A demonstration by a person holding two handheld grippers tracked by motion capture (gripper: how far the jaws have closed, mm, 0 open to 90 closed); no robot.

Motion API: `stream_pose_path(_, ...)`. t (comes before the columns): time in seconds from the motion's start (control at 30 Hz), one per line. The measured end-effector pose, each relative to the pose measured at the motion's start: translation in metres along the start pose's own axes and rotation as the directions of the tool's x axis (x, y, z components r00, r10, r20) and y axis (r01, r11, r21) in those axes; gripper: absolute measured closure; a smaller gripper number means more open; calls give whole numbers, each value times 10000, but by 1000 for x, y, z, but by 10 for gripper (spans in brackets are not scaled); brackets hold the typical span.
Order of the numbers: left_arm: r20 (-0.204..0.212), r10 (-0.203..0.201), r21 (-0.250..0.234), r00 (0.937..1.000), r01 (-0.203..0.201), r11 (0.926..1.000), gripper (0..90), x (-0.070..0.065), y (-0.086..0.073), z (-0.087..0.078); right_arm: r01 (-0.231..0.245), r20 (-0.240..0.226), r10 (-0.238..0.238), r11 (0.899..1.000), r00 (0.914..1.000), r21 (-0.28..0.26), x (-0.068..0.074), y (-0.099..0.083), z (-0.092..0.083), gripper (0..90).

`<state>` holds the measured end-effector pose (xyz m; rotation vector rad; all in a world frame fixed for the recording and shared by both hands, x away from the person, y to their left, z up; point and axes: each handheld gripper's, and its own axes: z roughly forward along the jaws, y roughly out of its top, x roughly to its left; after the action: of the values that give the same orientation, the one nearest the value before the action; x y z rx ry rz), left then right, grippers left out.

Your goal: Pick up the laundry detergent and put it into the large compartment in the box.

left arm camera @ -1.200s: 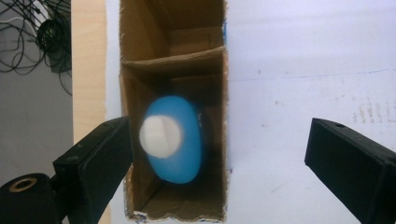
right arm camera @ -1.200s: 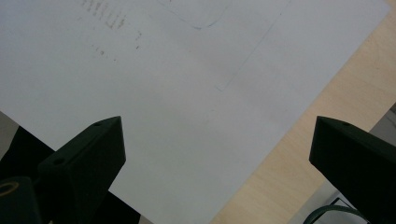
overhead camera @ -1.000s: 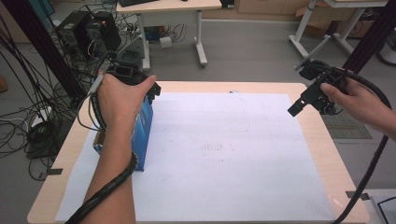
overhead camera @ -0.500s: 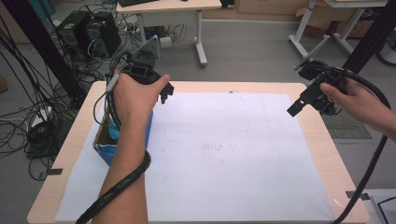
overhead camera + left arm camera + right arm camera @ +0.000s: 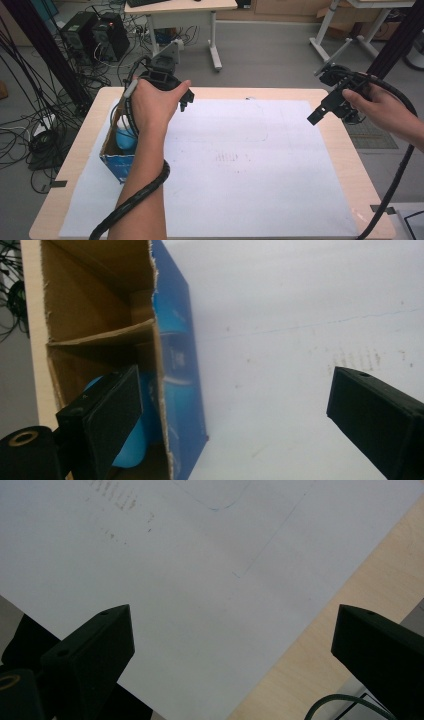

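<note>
A blue carton (image 5: 116, 165) with an open brown top stands on the left part of the table, and a pale blue rounded object (image 5: 126, 138) lies inside it. My left gripper (image 5: 183, 100) hovers just right of the carton's far end, and the forearm crosses the carton's right side. In the left gripper view the left gripper (image 5: 240, 420) is open wide. One jaw sits over the carton's divided inside (image 5: 95, 305), near the blue object (image 5: 127, 452); the other is over white paper. My right gripper (image 5: 325, 110) hangs open above the table's far right, and in its own view the right gripper (image 5: 235, 655) holds nothing.
A large white paper sheet (image 5: 250, 170) with faint pen lines covers most of the wooden table (image 5: 350, 170). On the floor to the left lie cables and computer towers (image 5: 95, 35). A desk (image 5: 185, 10) stands beyond the far edge.
My left hand and gripper have moved to the right and a little toward the far edge, off the carton's top. The right gripper has stayed put.
</note>
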<state>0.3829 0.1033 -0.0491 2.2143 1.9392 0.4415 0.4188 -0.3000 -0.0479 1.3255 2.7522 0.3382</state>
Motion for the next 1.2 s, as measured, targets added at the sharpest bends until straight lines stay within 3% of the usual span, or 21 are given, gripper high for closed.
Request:
stream_pose_path(0.23, 41, 152, 37, 9999, -152, 9999, 79, -7, 3, 2, -9, -29, 10, 10000, 10000, 42, -1, 0, 3, 35)
stream_pose_path(1.2, 106, 295, -10, 9995, -295, 9996, 80, -11, 3, -1, -72, -207, 72, 10000, 9998, -12, -7, 1, 2, 34)
